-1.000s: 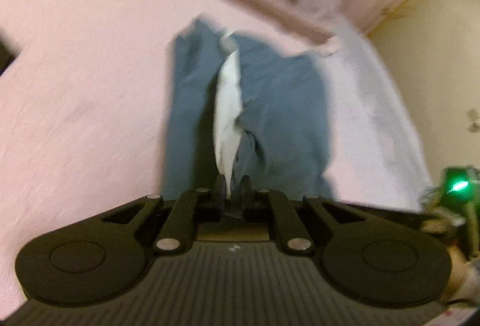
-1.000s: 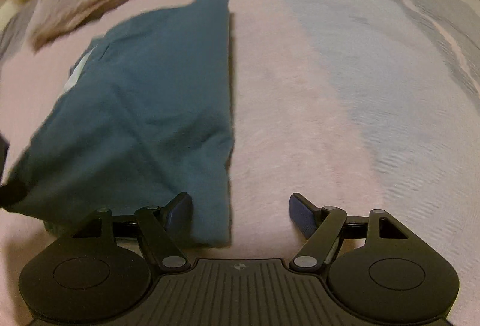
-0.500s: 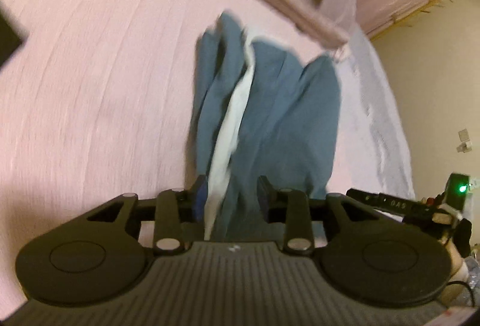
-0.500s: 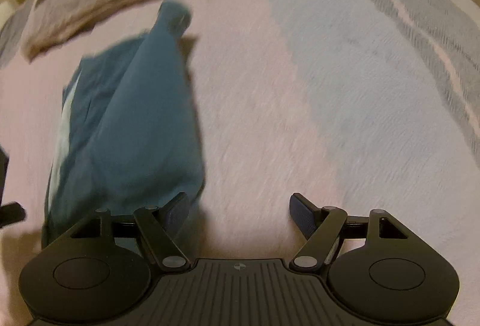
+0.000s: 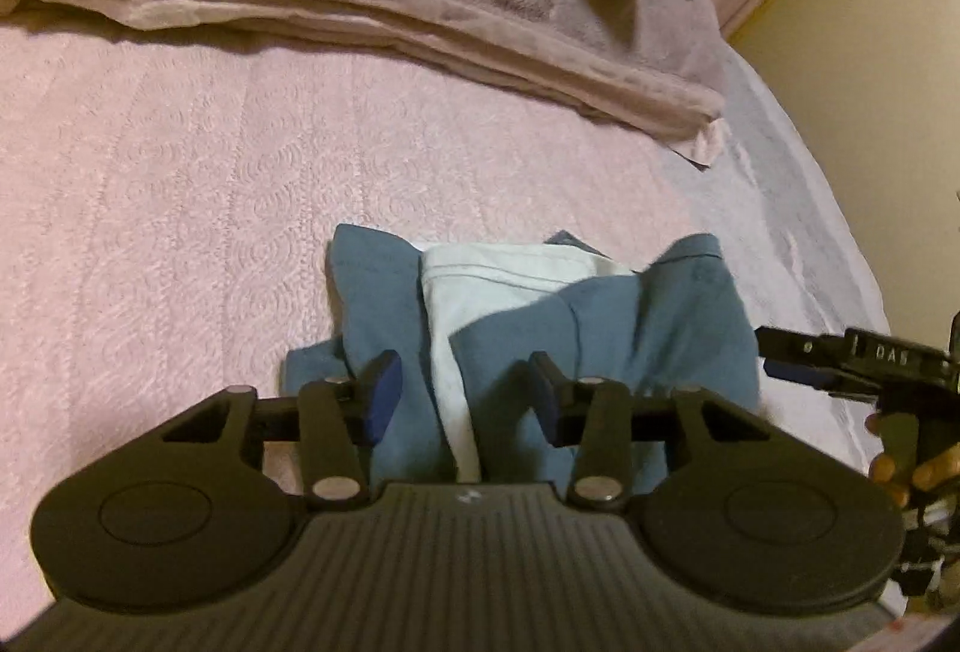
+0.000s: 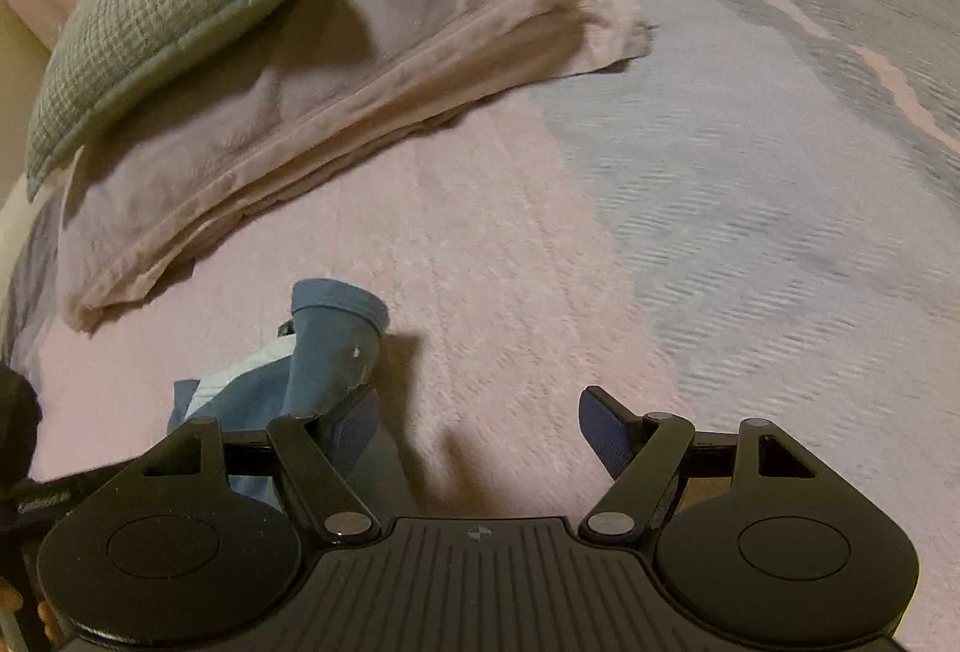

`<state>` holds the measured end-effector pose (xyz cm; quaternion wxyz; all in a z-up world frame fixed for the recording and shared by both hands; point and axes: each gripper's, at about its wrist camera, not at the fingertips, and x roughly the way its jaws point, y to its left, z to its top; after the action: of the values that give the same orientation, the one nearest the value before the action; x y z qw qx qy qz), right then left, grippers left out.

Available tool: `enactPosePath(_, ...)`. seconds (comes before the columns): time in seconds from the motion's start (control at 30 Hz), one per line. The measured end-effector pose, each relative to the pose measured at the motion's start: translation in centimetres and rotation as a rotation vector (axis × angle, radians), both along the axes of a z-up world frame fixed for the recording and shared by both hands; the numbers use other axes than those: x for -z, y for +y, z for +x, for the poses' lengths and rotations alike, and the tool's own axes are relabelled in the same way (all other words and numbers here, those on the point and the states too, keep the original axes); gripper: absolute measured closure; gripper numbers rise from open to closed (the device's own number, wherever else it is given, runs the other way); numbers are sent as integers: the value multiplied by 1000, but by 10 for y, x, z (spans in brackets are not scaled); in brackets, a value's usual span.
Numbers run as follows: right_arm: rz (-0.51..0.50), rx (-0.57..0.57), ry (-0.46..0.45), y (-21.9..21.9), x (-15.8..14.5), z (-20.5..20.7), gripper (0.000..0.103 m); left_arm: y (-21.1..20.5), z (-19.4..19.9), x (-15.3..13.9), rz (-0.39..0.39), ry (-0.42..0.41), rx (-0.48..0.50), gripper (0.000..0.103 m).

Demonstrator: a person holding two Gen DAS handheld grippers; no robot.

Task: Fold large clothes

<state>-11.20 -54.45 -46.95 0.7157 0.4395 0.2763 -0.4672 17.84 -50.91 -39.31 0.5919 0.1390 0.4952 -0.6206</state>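
A blue garment (image 5: 630, 328) with a white panel (image 5: 480, 280) lies bunched in a compact heap on the pink bedspread (image 5: 180, 208). My left gripper (image 5: 462, 394) hovers over its near part. Its jaws are opening, with the cloth lying between them and neither pad pressing on it. In the right wrist view the garment (image 6: 324, 358) sits at the lower left, one rolled blue end sticking up. My right gripper (image 6: 480, 430) stands wide open over bare bedspread, its left finger (image 6: 354, 424) beside the garment's edge. The right gripper (image 5: 840, 358) also shows at the garment's right side.
A folded pinkish-grey blanket (image 6: 372, 69) lies across the far side of the bed, a green knitted pillow (image 6: 174, 3) on top of it. A grey-blue striped part of the cover (image 6: 750, 159) spreads to the right. A cream wall (image 5: 870, 81) borders the bed.
My left jaws went from shut on the cloth to apart. The garment, stretched long before, now lies bunched and short. Both grippers moved toward the blanket end.
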Motion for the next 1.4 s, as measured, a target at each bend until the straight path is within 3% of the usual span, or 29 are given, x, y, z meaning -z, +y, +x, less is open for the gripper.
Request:
enactPosePath(0.1, 19, -21, 10, -1, 12, 7, 32, -5, -3, 1, -28, -1, 19, 76)
enactPosePath(0.33, 39, -27, 47, -14, 27, 13, 32, -10, -4, 11, 1, -10, 22, 77)
enactPosePath(0.37, 40, -31, 57, -15, 28, 15, 32, -10, -4, 11, -5, 2, 23, 82)
enactPosePath(0.4, 40, -35, 65, -16, 28, 17, 32, -10, -4, 10, -17, 14, 30, 95)
enactPosePath(0.6, -15, -67, 141, -22, 24, 28, 32, 10, -12, -29, -181, -13, 64, 100)
enactPosePath(0.73, -58, -83, 241, -29, 26, 40, 32, 29, -11, -51, -274, -124, 34, 100)
enactPosePath(0.93, -91, -111, 371, -39, 45, 61, 32, 15, 11, 7, -70, -190, -46, 100)
enactPosePath(1.03, -127, -136, 394, -40, 45, 64, 32, 19, 19, 10, -80, -136, -83, 99)
enactPosePath(1.17, -141, -172, 403, -44, 54, 65, 32, 16, 15, 13, -56, -189, -61, 95)
enactPosePath(1.27, -163, -127, 393, -35, 41, 54, 32, 25, 24, 12, -16, -136, -113, 81)
enactPosePath(1.4, -218, -106, 354, 4, 12, 26, 32, 60, 26, -9, -13, -100, -137, 80)
